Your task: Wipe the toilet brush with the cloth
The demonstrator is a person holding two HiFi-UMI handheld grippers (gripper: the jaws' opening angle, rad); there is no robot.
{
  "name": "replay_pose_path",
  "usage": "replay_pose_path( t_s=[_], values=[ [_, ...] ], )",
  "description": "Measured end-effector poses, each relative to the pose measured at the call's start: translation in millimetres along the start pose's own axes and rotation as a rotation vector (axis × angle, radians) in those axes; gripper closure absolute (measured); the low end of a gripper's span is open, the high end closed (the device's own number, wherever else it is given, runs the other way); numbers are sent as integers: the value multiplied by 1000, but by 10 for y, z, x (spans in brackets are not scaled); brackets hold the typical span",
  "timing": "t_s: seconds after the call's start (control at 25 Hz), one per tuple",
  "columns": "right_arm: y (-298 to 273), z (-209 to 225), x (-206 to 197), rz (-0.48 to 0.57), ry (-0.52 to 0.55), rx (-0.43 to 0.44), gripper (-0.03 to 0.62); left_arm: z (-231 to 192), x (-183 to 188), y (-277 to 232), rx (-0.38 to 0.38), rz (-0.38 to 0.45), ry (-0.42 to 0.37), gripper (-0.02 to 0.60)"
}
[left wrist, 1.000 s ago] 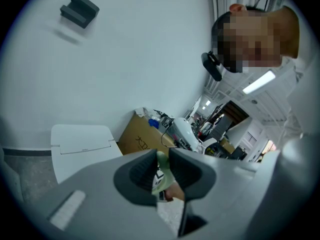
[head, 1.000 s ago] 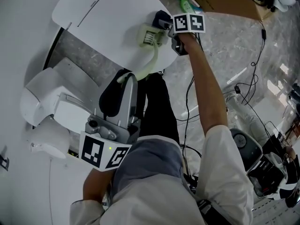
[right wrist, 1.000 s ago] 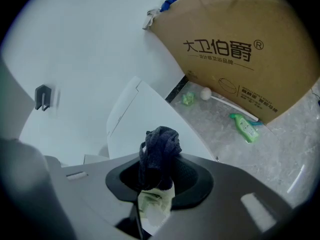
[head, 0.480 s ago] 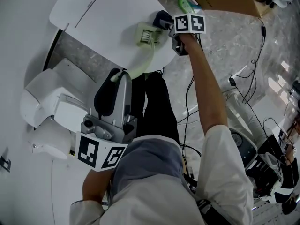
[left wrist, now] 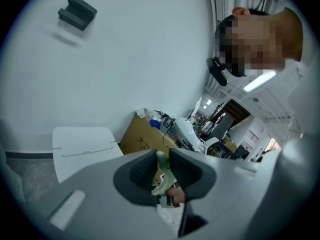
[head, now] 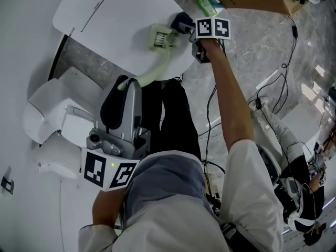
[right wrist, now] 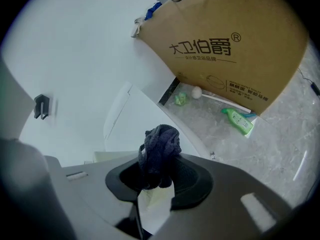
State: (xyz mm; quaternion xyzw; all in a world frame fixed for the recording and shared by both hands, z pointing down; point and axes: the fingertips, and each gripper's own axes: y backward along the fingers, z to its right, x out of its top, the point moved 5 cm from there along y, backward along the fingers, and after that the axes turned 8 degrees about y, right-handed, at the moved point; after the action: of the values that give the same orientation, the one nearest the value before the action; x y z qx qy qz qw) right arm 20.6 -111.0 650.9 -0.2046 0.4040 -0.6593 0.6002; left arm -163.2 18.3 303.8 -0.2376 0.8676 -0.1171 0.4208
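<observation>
Seemingly cloth (head: pixel 181 21) touches toilet brush (head: pixel 160 68) head; handle end hidden in left tongs (left wrist: pixel 162 170).

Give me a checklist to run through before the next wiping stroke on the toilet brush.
1. Left tool shut on the toilet brush handle: ok, the pale green handle sits between its jaws.
2. Right tool shut on the cloth: ok, the dark cloth bunches out past the jaws.
3. Cloth against the brush head: cannot tell. The head view shows them side by side, but contact is unclear.
4. Brush head over the white toilet lid, not the floor: ok.
5. Green bottle clear of the stroke: ok, it lies on the floor by the cardboard box.
</observation>
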Motion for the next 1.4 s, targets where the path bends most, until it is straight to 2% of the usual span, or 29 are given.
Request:
replay_pose_path(
  t_s=[0.84, 1.4],
  values=[
    [160, 125, -300, 77, -84, -6, 493, 9, -5, 20, 2, 7, -13, 581],
    [248, 159, -511, 135, -88, -30, 493, 29, 4, -6, 3, 8, -16, 581]
  ],
)
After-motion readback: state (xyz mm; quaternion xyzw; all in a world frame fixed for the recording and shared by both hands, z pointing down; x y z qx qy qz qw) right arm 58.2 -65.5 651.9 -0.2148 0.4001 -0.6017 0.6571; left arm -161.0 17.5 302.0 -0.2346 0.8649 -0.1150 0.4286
